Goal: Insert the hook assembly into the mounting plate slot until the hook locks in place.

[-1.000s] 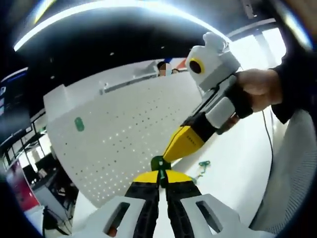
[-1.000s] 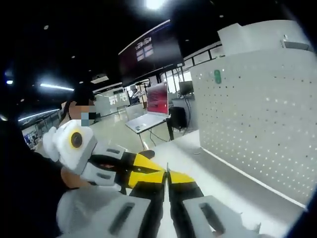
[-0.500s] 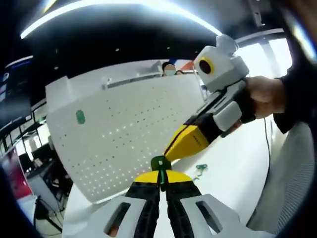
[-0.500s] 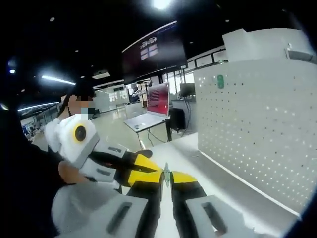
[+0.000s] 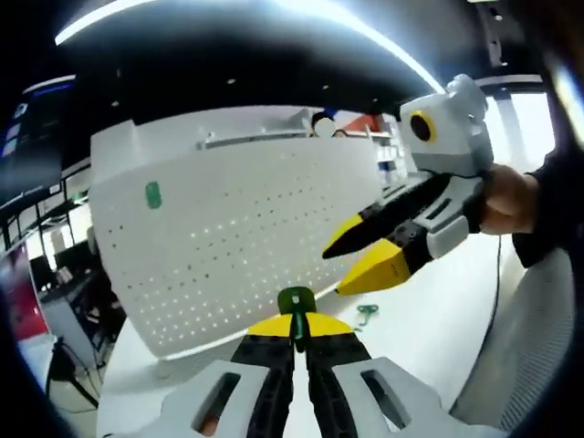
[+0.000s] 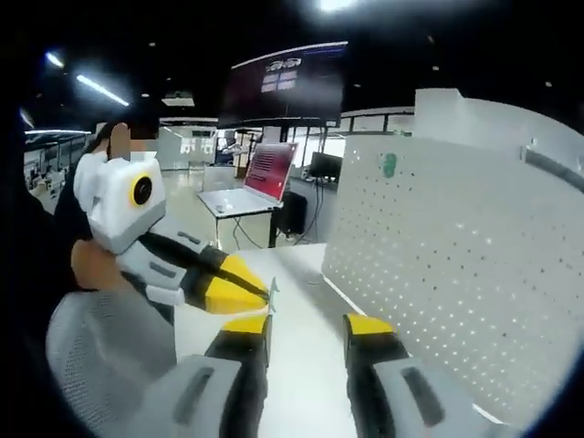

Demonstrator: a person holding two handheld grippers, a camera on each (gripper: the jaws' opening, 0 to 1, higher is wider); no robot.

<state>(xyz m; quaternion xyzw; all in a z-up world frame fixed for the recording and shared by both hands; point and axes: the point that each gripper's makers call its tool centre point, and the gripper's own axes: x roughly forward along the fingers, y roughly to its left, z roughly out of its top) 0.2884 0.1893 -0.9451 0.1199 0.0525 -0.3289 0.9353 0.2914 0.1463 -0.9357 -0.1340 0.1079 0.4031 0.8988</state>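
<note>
Left gripper [image 5: 297,339] is pinched tight on the green hook [image 5: 296,303], mostly hidden between its jaws. Right gripper [image 6: 307,330] gapes wide, holding nothing. Pegboard [image 5: 228,237] stands just beyond on the table [image 5: 429,319].

pegboard [image 5: 237,228]: white, dotted holes, green tag | hook [image 5: 296,301]: green | gripper jaws: yellow-black | laptop [image 6: 265,169]: red

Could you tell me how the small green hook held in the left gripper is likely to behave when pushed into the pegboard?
The green hook looks small and thin, so probably light. Only its tip shows above the left gripper's closed jaws, so it may pivot or slip under pressure. The pegboard stands upright and might shift or tip.
</note>
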